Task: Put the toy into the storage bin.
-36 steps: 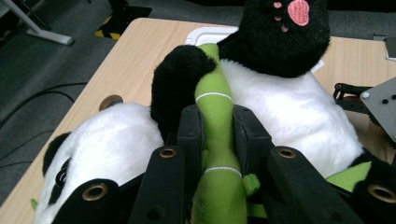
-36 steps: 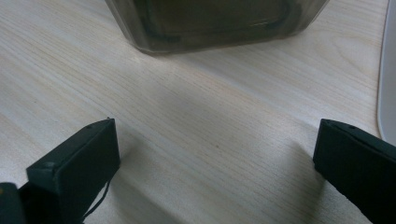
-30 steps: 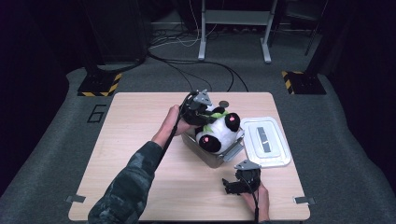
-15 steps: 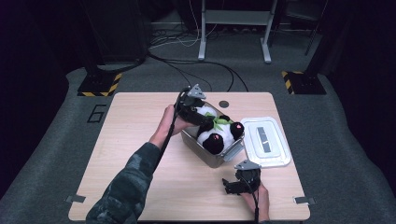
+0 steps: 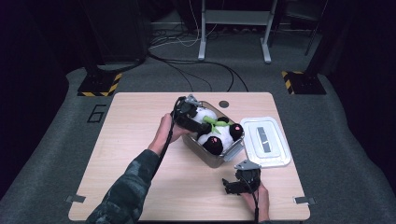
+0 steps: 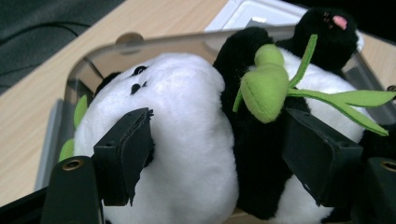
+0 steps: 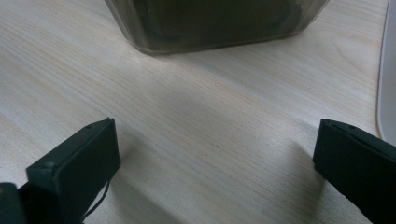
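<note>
On floor left of table (image 5: 140,186), apparently "6" (image 5: 97,113), left tool (image 6: 219,154) around panda (image 6: 187,140)

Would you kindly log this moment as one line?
left gripper: shut on panda plush | plush: in clear bin | right gripper: open, idle

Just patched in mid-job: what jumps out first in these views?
The black-and-white plush panda with its green felt sprig, lying in the clear plastic bin at mid-table, with the left gripper astride it, jaws on either side of its body. Right of the bin lies the white rectangular lid; the right gripper rests open on the wooden table near the front edge.
</note>
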`<state>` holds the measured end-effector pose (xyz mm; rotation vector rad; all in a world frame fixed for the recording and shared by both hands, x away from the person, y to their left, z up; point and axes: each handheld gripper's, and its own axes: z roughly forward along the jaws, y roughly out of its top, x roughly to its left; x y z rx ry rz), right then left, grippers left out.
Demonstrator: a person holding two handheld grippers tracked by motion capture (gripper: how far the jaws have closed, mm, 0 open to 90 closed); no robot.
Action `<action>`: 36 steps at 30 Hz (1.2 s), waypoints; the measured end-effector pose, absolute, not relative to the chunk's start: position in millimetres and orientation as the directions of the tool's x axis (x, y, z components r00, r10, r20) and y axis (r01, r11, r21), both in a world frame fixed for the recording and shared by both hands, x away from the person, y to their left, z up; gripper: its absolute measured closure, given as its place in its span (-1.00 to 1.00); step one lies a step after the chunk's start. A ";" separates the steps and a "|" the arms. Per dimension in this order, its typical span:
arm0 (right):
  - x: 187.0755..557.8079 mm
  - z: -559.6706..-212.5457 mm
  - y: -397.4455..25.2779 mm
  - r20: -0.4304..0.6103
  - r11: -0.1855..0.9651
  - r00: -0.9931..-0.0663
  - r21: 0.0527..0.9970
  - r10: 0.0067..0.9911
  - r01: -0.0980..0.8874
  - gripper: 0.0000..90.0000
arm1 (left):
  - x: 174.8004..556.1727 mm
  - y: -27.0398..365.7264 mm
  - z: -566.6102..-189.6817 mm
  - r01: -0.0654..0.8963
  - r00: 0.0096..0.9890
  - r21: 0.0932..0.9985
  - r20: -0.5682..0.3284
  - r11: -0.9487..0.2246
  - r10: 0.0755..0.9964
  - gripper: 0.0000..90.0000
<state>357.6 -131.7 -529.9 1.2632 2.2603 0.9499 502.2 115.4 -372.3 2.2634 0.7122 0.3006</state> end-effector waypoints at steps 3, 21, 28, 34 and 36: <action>357.7 -530.0 -131.8 -0.004 0.369 -0.524 0.716 0.851 0.593 -1.00 | 502.2 115.1 -382.9 0.425 0.811 0.688 -0.001 -0.588 0.585 -0.44; 357.4 -529.8 -131.5 -0.001 0.365 -0.521 0.714 0.853 0.597 -1.00 | 466.2 111.5 -358.4 0.372 0.842 0.752 -0.028 -0.544 0.538 -0.56; 357.7 -530.0 -131.7 -0.004 0.368 -0.524 0.717 0.852 0.592 -1.00 | 458.3 102.2 -368.7 0.369 0.833 0.737 0.008 -0.566 0.553 -0.57; 357.4 -529.8 -131.5 -0.001 0.366 -0.522 0.714 0.853 0.597 -1.00 | 456.2 99.0 -375.8 0.367 0.828 0.721 0.035 -0.588 0.560 -0.57; 357.8 -530.0 -131.8 -0.005 0.369 -0.525 0.717 0.851 0.591 -1.00 | 456.4 98.5 -377.6 0.373 0.828 0.718 0.029 -0.588 0.560 -0.58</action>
